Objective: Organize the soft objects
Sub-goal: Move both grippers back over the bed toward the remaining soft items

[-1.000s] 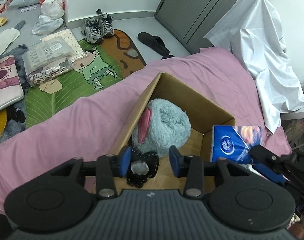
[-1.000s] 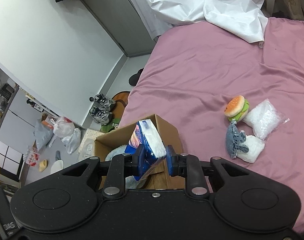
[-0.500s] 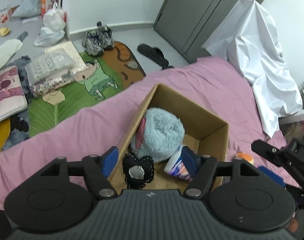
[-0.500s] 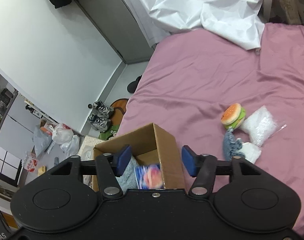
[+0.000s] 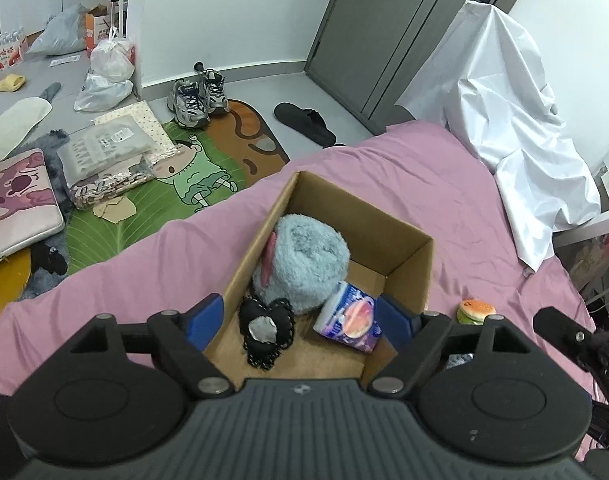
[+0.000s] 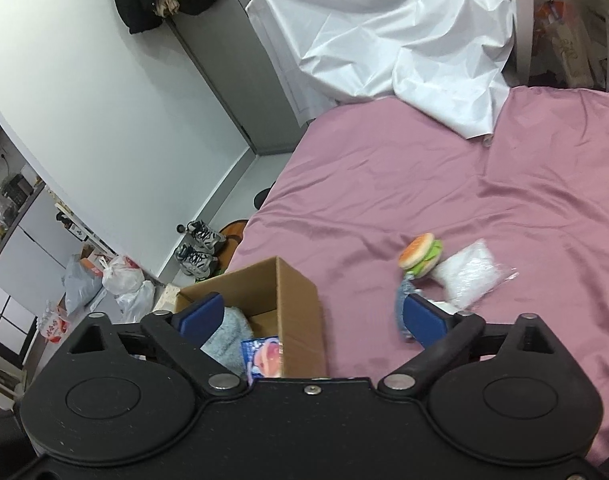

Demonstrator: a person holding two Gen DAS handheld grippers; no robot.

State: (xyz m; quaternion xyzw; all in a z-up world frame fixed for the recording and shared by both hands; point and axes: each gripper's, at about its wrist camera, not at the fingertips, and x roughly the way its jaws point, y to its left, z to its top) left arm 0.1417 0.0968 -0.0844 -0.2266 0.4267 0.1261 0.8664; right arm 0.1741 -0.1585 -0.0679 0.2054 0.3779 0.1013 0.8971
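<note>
Three soft things are already lodged in the cardboard box [image 5: 408,256] on the bed [image 6: 424,168]: a blue plush [image 5: 304,256], a black heart [image 5: 266,330] and a tissue pack [image 5: 350,316]. A burger toy [image 6: 421,255], a clear bag [image 6: 470,272] and a grey toy [image 6: 402,306] are left outside on the sheet. Nothing is held: the jaws of the left gripper [image 5: 304,318] and right gripper [image 6: 314,318] are opening wide.

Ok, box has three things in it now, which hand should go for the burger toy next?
Probably the right. The right tongs, opening and holding nothing, look out over the burger toy on the pink sheet. The left tongs, also opening and holding nothing, hang over the cardboard box, burger off to their side.
</note>
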